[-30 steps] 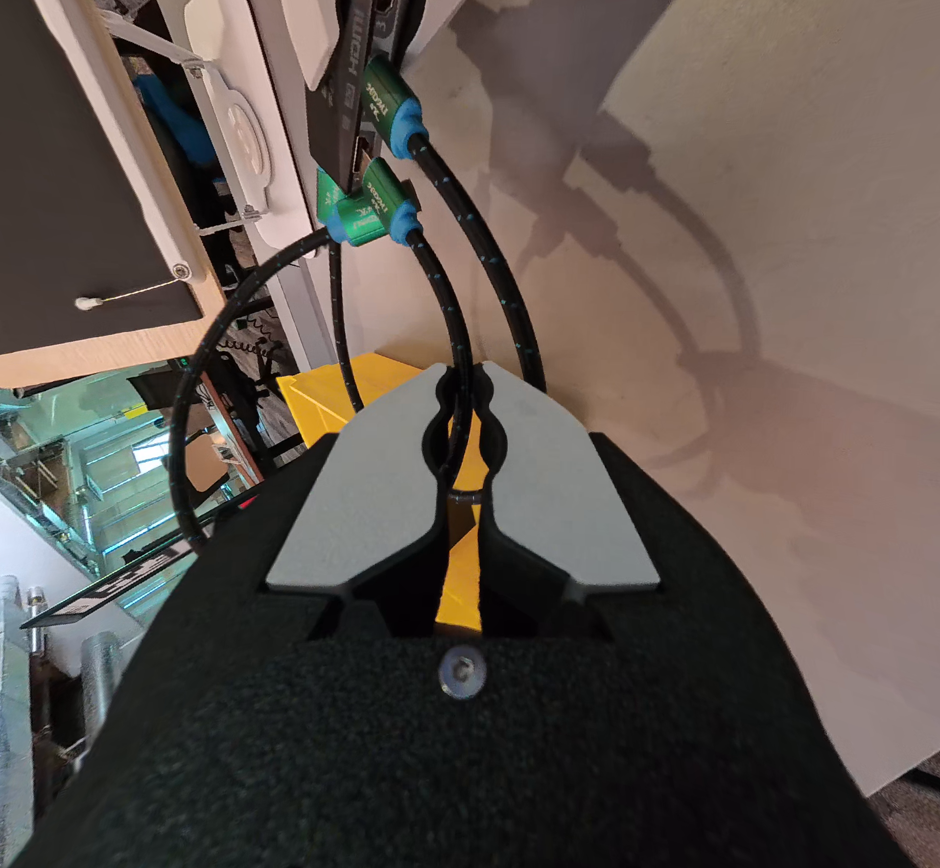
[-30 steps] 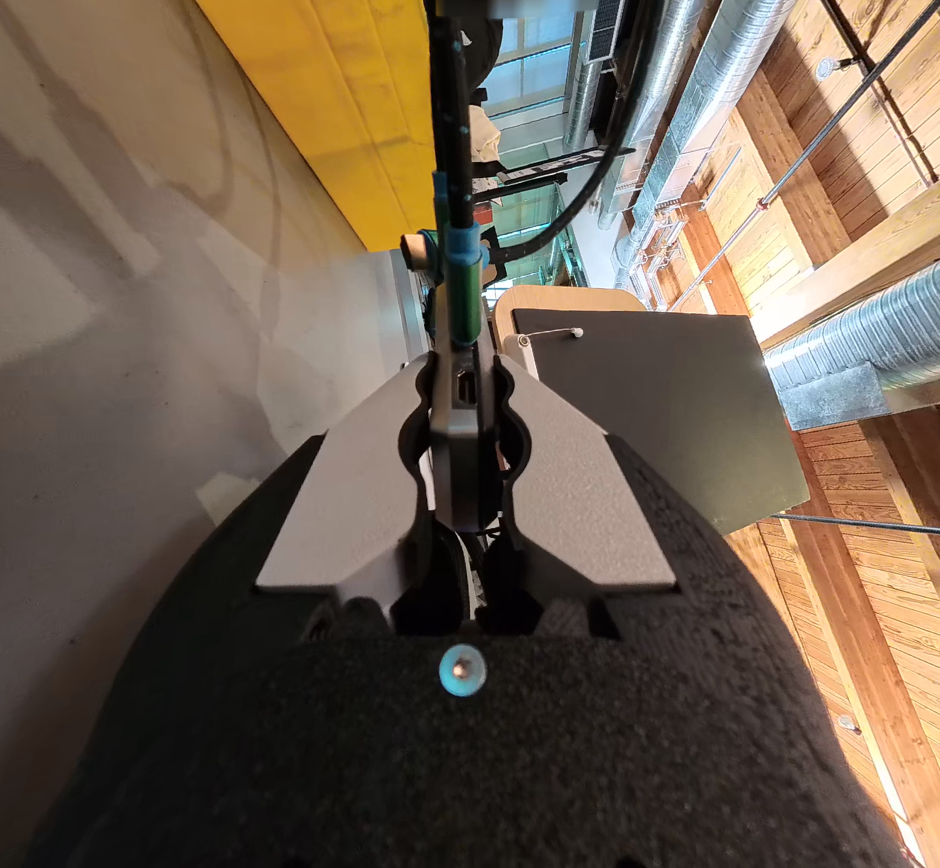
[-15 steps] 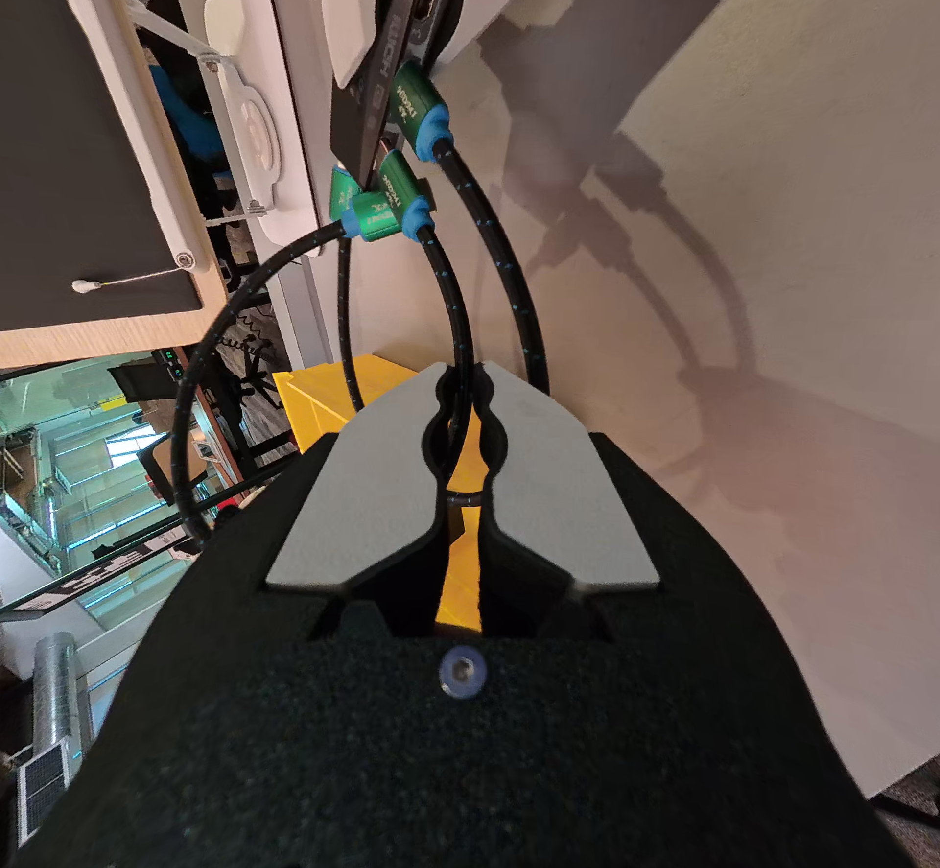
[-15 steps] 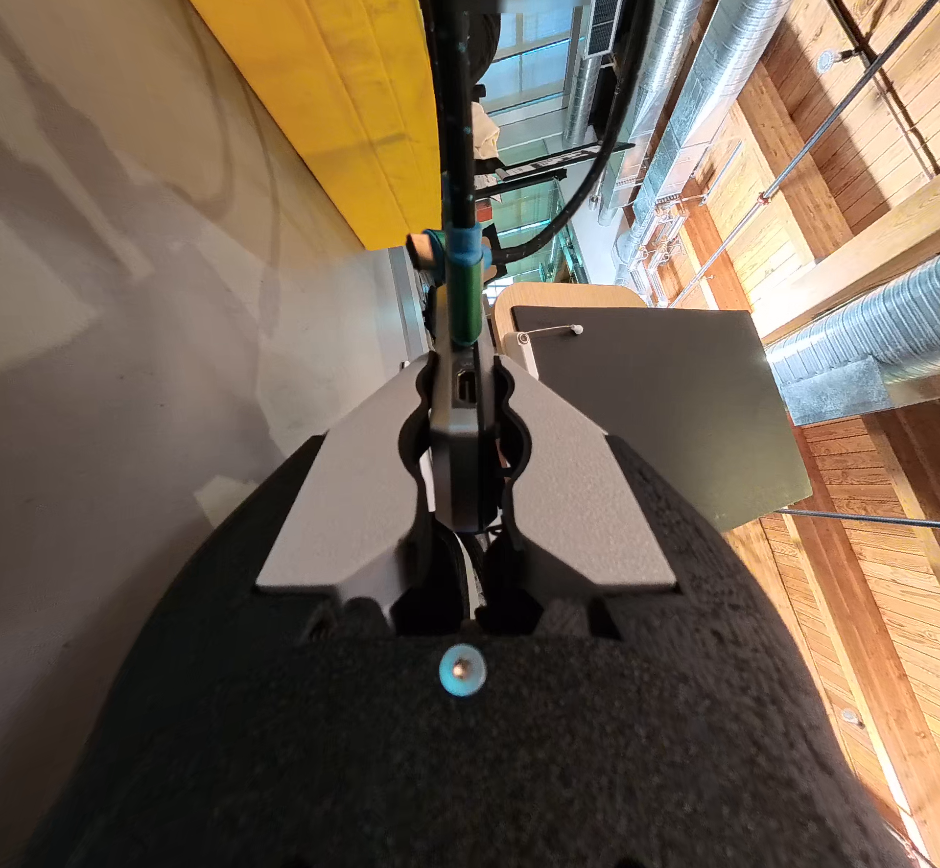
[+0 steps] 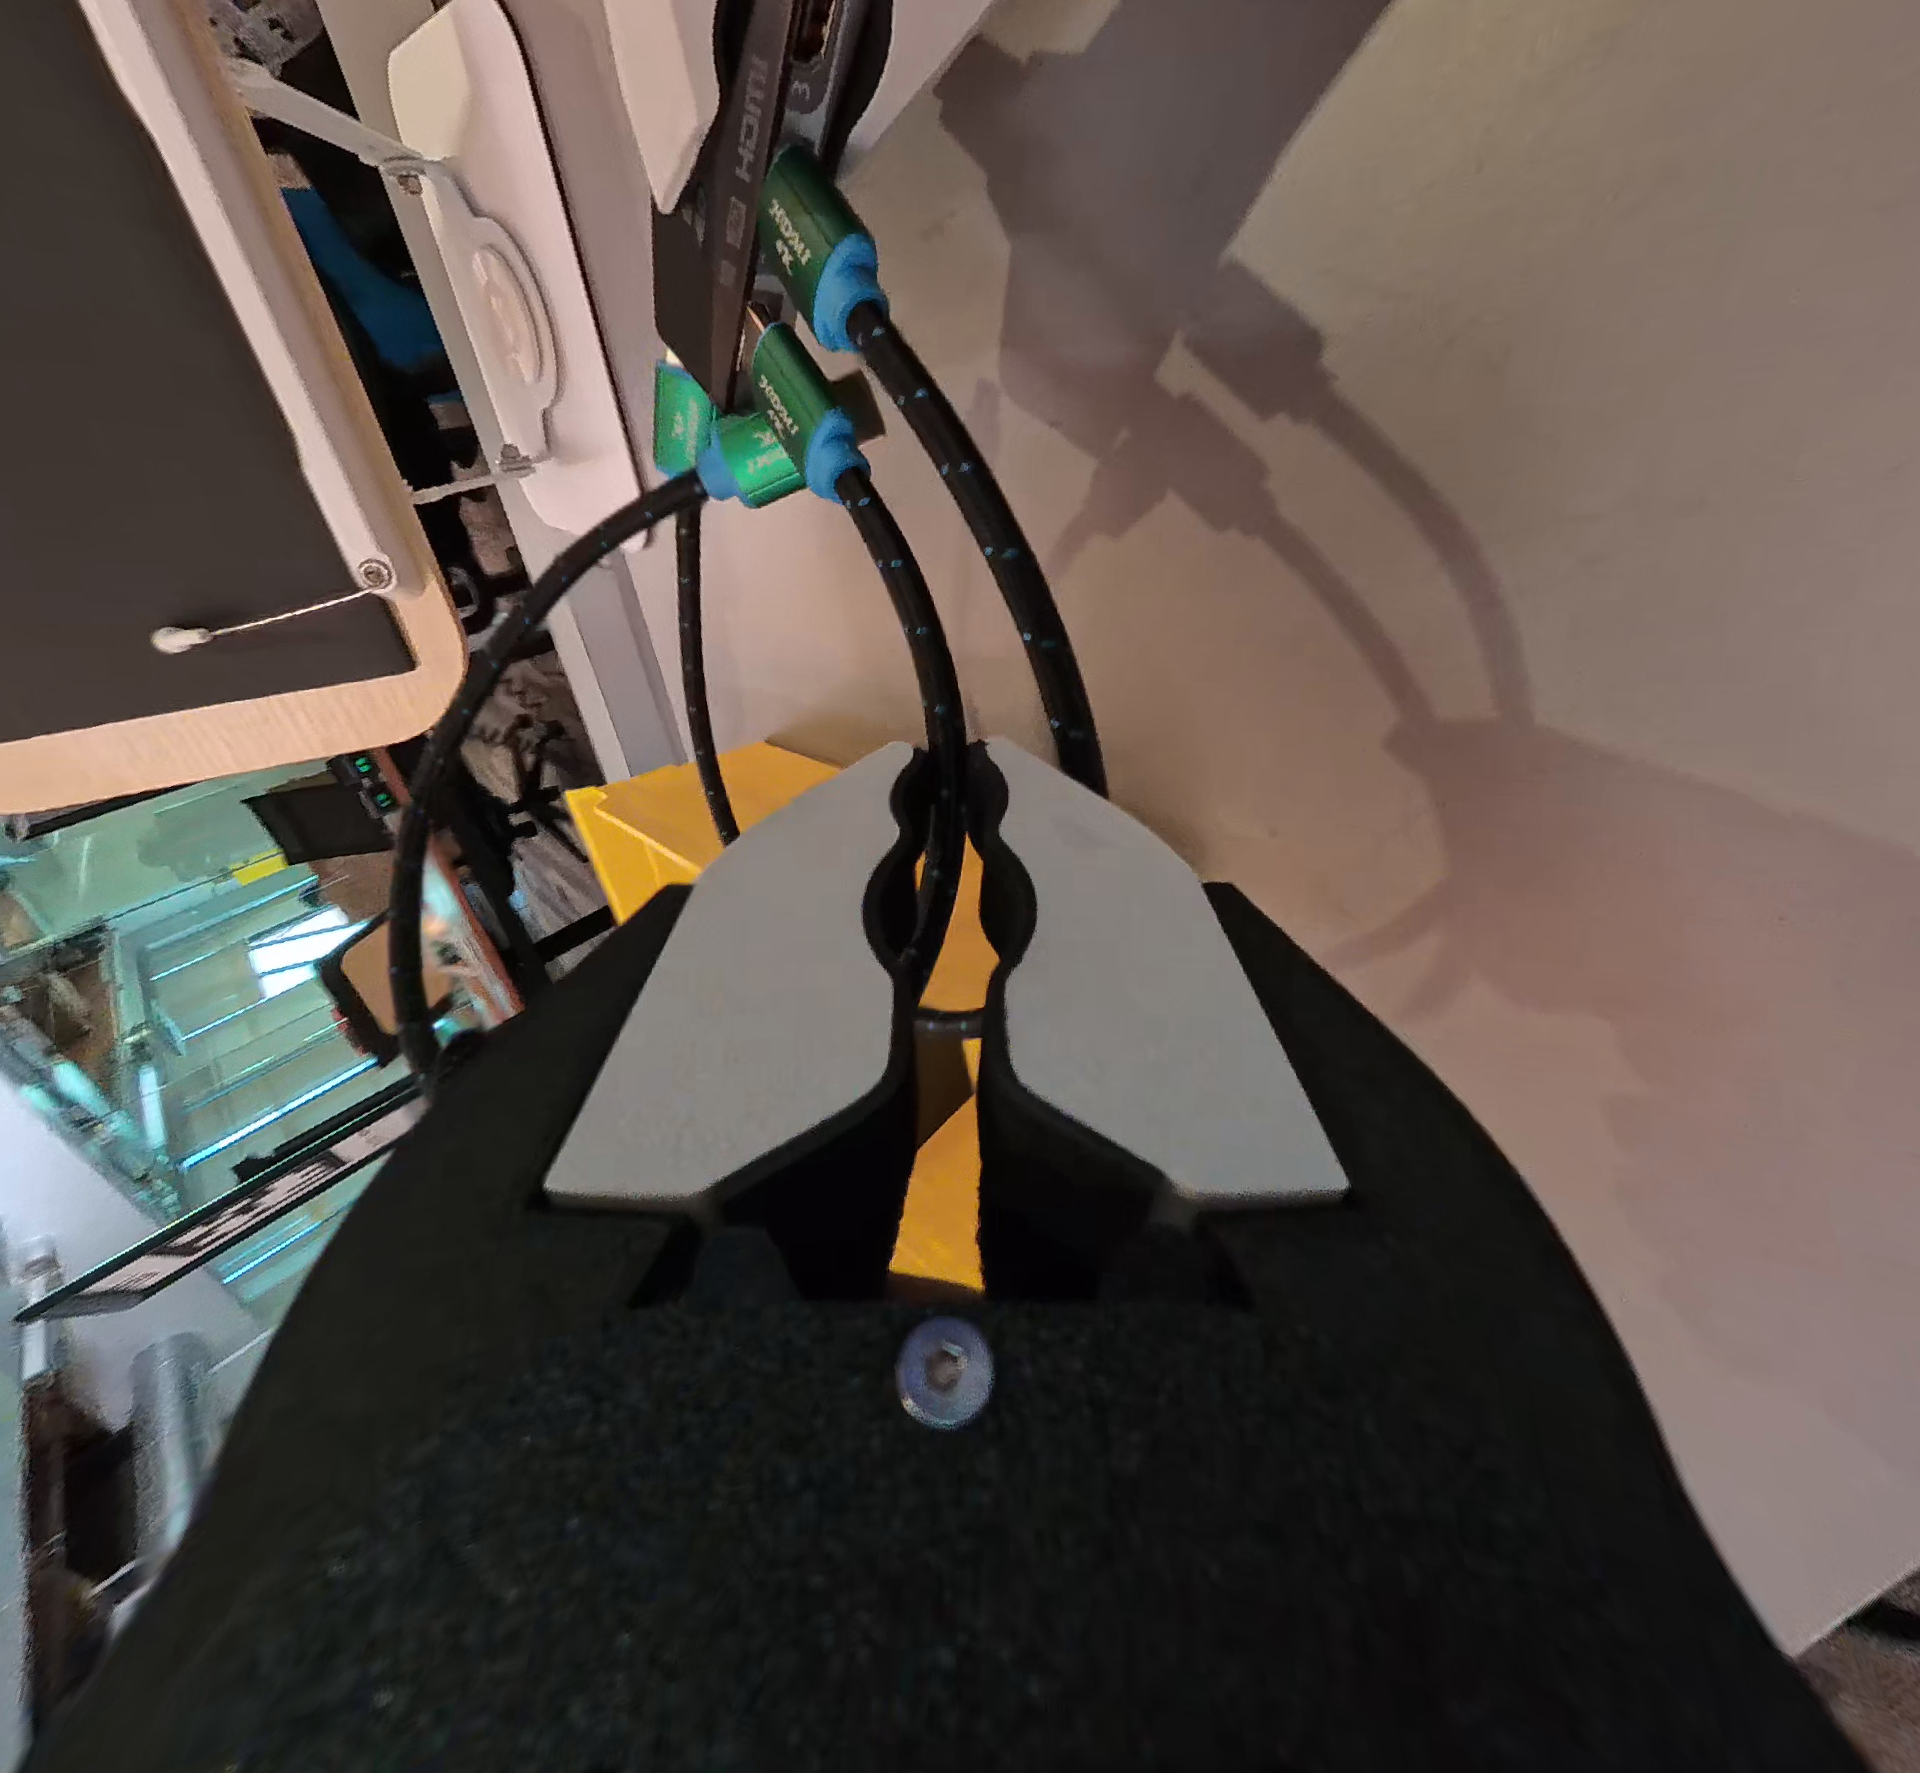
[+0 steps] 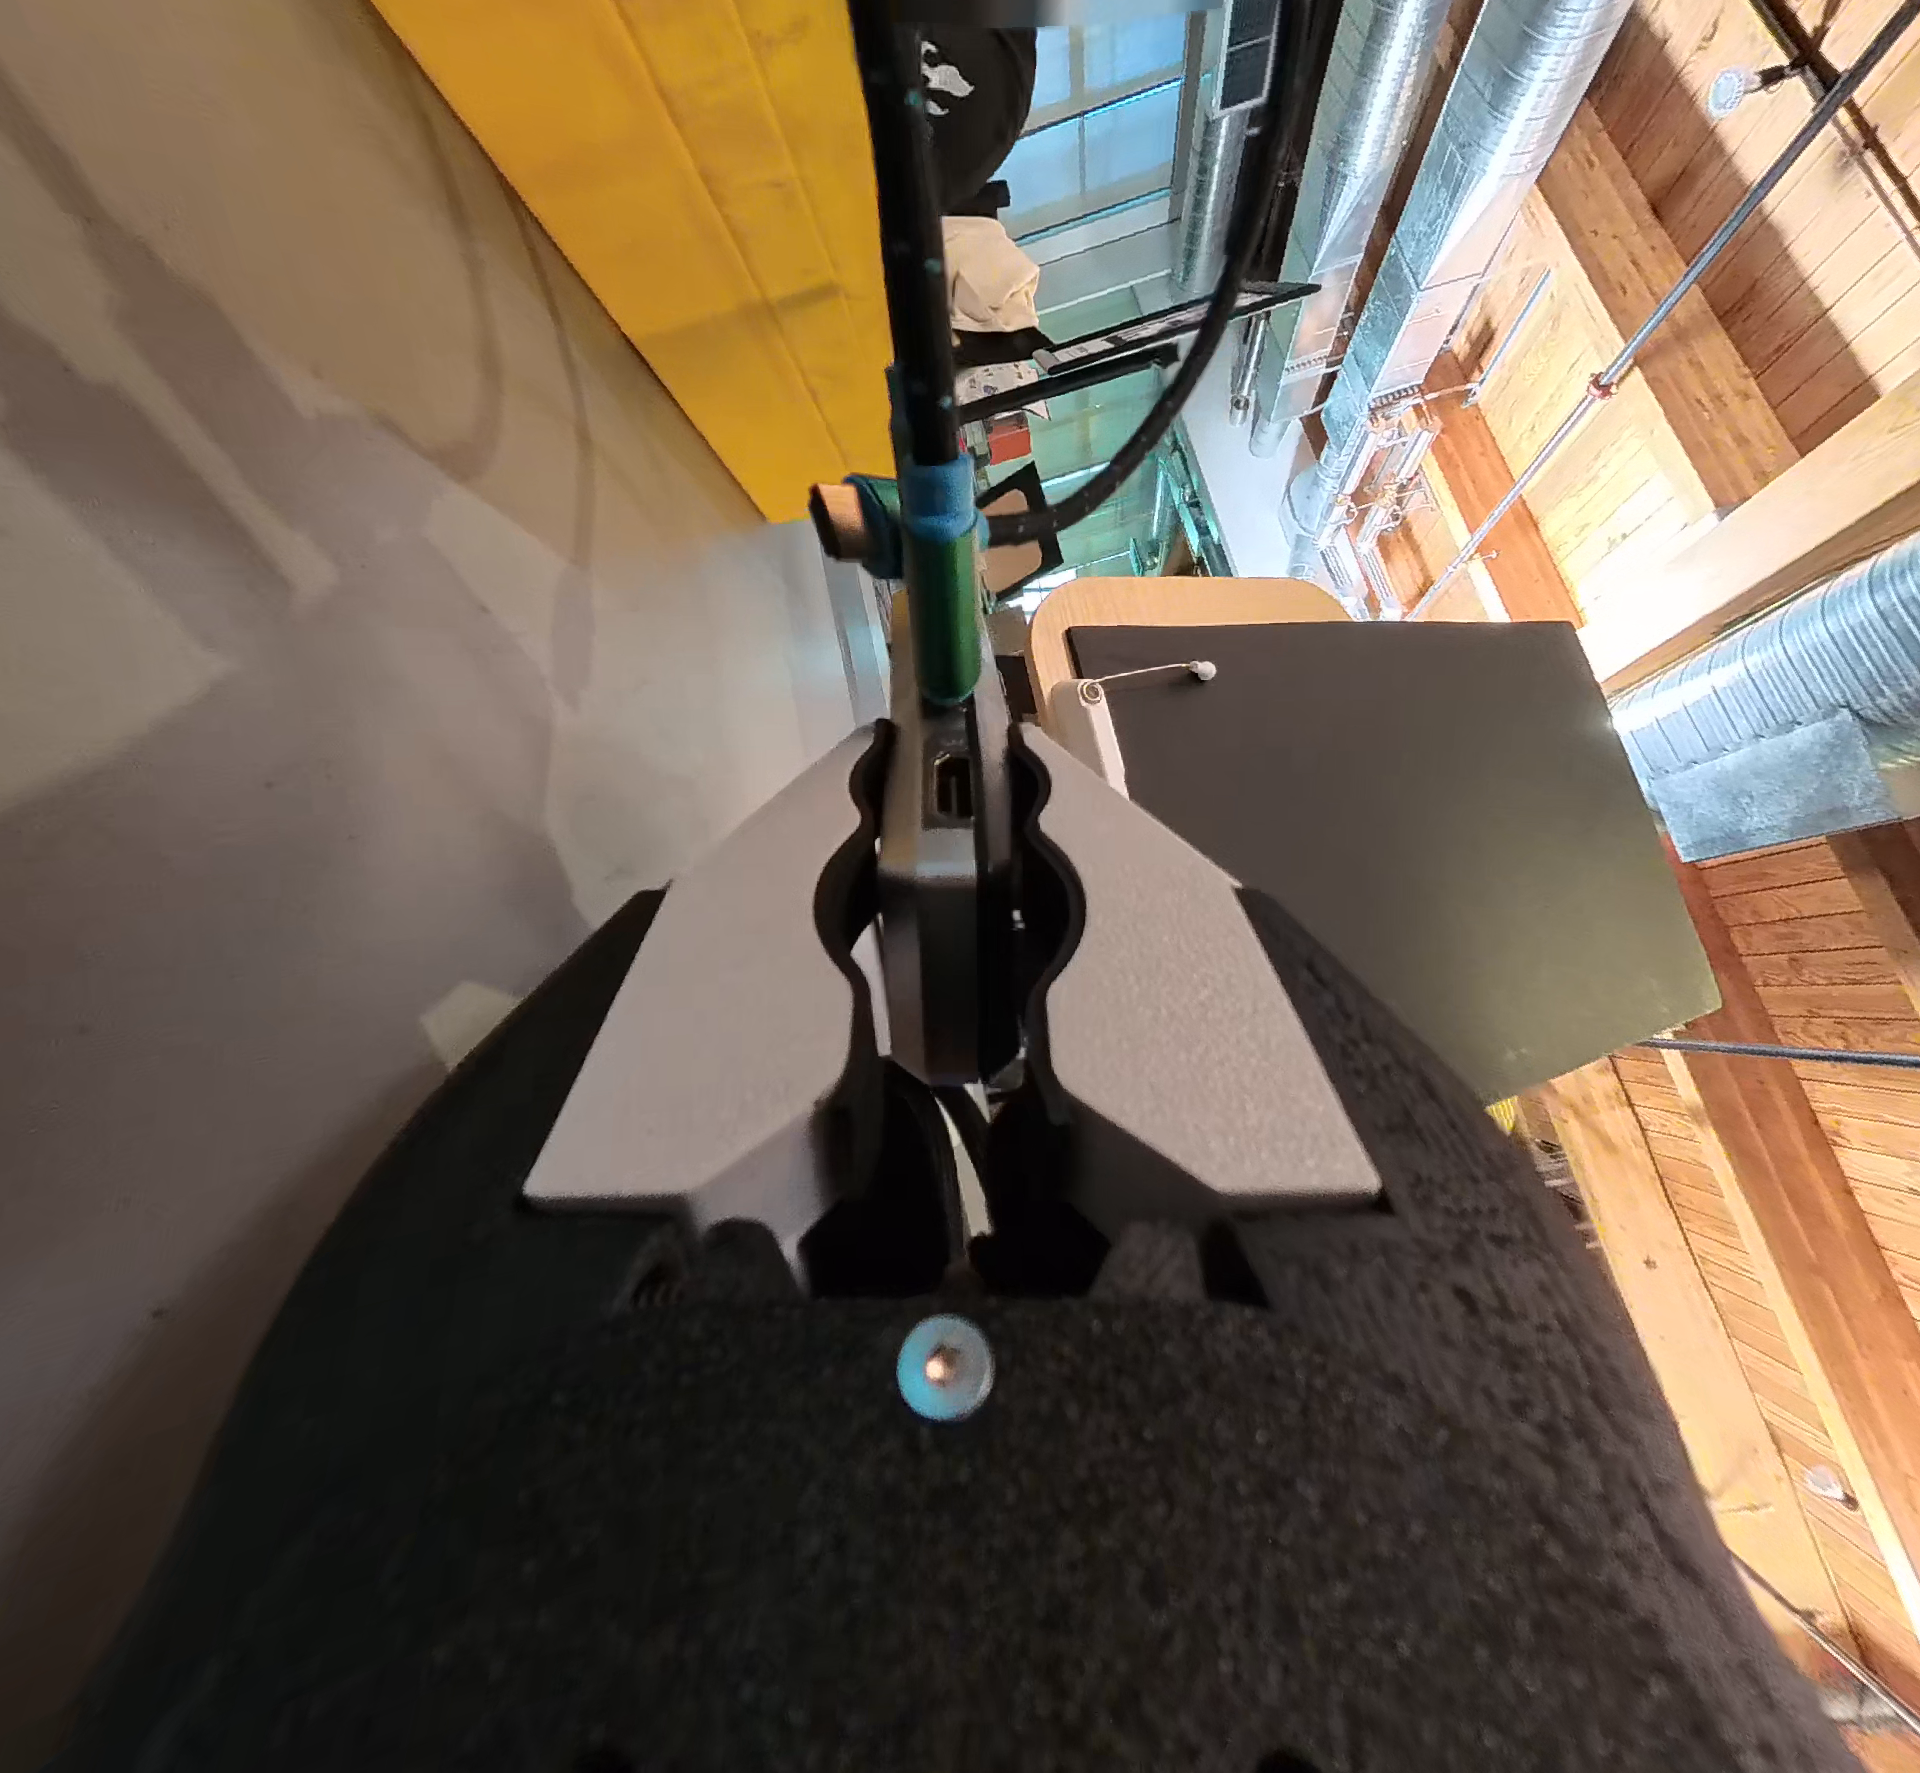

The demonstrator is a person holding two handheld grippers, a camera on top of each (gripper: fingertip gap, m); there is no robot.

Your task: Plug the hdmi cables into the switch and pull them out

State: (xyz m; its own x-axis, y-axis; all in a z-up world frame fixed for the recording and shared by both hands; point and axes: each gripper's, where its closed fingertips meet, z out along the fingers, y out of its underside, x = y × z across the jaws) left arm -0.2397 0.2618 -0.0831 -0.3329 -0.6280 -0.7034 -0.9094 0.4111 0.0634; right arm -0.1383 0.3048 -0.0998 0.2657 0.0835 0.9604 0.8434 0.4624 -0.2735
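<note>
My right gripper [image 6: 945,736] is shut on the dark HDMI switch [image 6: 930,892], held edge-on with one bare port facing me. In the left wrist view the switch [image 5: 758,113] sits between the right gripper's white fingers [image 5: 644,9]. A green plug [image 5: 816,243] with a blue collar is seated in it; it also shows in the right wrist view [image 6: 940,611]. My left gripper [image 5: 940,773] is shut on a black braided cable [image 5: 935,684], well below its green plug [image 5: 784,404] at the switch's lower end. Another green plug [image 5: 753,466] lies crosswise there, its metal tip [image 6: 836,513] bare.
A beige tabletop [image 5: 1558,373] fills the right side of the left wrist view. A yellow bin [image 5: 665,819] stands behind my left fingers. A black board with a light wood edge [image 5: 156,373] is at the left. Other braided cables [image 5: 468,684] loop beside the switch. About 11 cm separates my left fingertips from my right.
Both grips are unchanged. The switch and its plugs drift slightly in the left wrist view; nothing was plugged in or pulled out.
</note>
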